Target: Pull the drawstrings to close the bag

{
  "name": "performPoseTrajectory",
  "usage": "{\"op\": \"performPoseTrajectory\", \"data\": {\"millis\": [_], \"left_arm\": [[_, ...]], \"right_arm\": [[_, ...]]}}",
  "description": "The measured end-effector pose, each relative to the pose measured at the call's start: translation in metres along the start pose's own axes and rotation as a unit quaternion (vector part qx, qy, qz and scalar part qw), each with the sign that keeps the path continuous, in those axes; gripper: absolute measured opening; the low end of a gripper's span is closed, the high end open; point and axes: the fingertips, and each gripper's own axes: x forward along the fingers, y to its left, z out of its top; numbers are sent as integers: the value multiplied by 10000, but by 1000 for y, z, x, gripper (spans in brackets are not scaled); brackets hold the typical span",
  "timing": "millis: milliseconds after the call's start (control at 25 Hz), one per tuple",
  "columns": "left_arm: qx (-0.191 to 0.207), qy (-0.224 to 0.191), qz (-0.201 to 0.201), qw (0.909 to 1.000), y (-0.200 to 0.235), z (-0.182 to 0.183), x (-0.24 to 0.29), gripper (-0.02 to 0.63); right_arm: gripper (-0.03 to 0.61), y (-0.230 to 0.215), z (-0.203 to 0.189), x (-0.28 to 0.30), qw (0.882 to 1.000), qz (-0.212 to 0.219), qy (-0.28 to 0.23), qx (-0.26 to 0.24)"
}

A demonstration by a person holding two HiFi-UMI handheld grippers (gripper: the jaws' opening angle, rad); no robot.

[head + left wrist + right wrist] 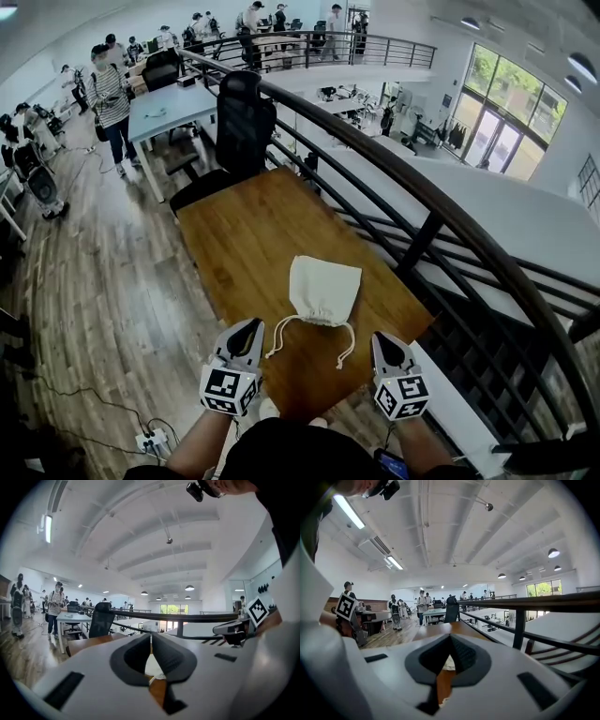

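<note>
A cream cloth drawstring bag (pixel 323 289) lies on the wooden table (pixel 253 234), its gathered mouth toward me. Two cords trail from the mouth to the near edge: the left drawstring (pixel 281 333) and the right drawstring (pixel 349 345). My left gripper (pixel 253 325) hovers just left of the left cord's end, jaws shut with nothing between them. Right of the other cord my right gripper (pixel 381 337) is shut too and empty. In the left gripper view the bag (pixel 152 666) shows below the left gripper's (pixel 151 638) closed tips. In the right gripper view the bag (pixel 447 663) sits under the right gripper's (pixel 450 637) tips.
A black curved railing (pixel 422 202) runs close along the table's right side. A black office chair (pixel 242 122) stands at the table's far end, with a pale desk (pixel 173 103) and several people beyond. A power strip (pixel 150 439) lies on the floor at left.
</note>
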Motion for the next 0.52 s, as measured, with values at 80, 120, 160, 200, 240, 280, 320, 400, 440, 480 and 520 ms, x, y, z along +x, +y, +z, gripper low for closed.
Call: {"op": "performPoseTrajectory", "data": {"millis": [80, 120, 160, 200, 240, 280, 320, 400, 440, 480, 520], "left_arm": [[-39, 16, -39, 10000, -1, -1, 2, 21], [-39, 18, -63, 10000, -3, 0, 3, 21], [-23, 22, -89, 10000, -5, 1, 4, 21], [-4, 25, -117, 9999, -7, 2, 4, 21], [9, 23, -146, 9999, -9, 4, 5, 21], [20, 21, -173, 9998, -10, 5, 6, 21], [29, 25, -193, 9998, -11, 5, 6, 21], [41, 61, -217, 9997, -13, 3, 8, 21], [42, 86, -224, 9997, -14, 1, 9, 21], [38, 113, -230, 9997, -14, -1, 10, 21], [32, 140, -236, 9996, -15, -3, 10, 21]], "right_arm": [[-8, 0, 1, 1, 10000, 2, 9, -16], [-8, 0, 2, 2, 10000, 2, 9, -13], [-8, 0, 3, 2, 10000, 1, 5, -5], [-8, 0, 5, 2, 10000, 1, -8, 2], [-8, 1, 7, 2, 10000, 4, -34, 4], [-8, 2, 9, 2, 10000, 10, -61, 3], [-8, 3, 10, 3, 10000, 17, -78, -2], [-8, 5, 11, 4, 10000, 31, -79, -18], [-8, 6, 10, 5, 10000, 34, -72, -28], [-8, 7, 10, 6, 10000, 36, -64, -37], [-8, 9, 9, 7, 10000, 39, -55, -45]]}}
